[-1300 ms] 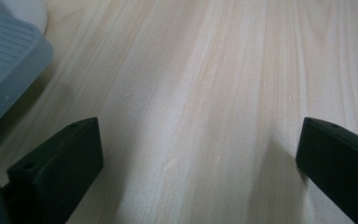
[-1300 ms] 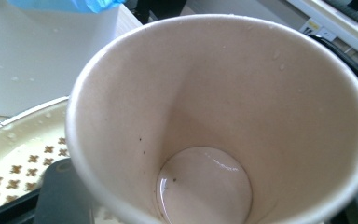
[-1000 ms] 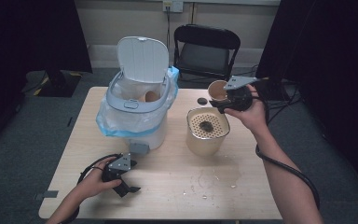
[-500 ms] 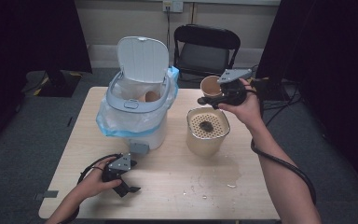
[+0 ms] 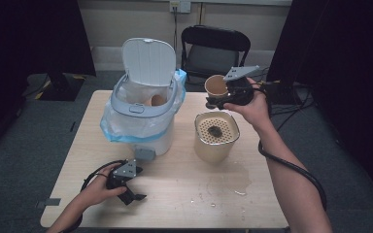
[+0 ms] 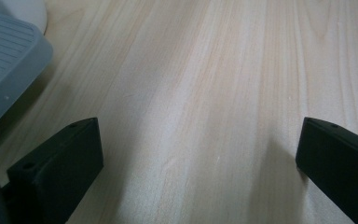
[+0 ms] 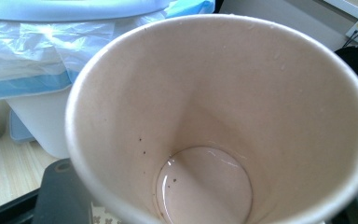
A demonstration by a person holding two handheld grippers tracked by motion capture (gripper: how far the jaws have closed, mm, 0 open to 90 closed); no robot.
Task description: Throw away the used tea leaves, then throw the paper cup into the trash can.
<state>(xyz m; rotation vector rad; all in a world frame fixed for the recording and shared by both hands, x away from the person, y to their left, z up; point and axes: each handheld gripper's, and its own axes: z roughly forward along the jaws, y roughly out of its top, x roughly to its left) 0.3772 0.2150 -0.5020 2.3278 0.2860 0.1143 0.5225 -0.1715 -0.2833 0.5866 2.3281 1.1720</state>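
A paper cup (image 5: 216,86) is held in the air by my right gripper (image 5: 217,98), which is shut on it, just behind the beige strainer-topped container (image 5: 216,145). In the right gripper view the cup (image 7: 214,116) tilts toward the camera, with a thin film of pale brown liquid and dark specks at its bottom; one black finger (image 7: 63,193) shows beside it. My left gripper (image 5: 131,196) rests on the table near the front left. Its jaws stand wide apart over bare wood (image 6: 200,158), holding nothing.
A white pedal bin (image 5: 145,116) with its lid up and a blue bag stands at the back left, a brown cup (image 5: 158,100) inside. Its grey pedal (image 6: 4,70) lies near the left gripper. A wet spill (image 5: 228,182) marks the table. A black chair (image 5: 213,48) stands behind.
My right gripper has lifted the cup and carried it a little to the left, toward the bin. The left gripper has stayed put.
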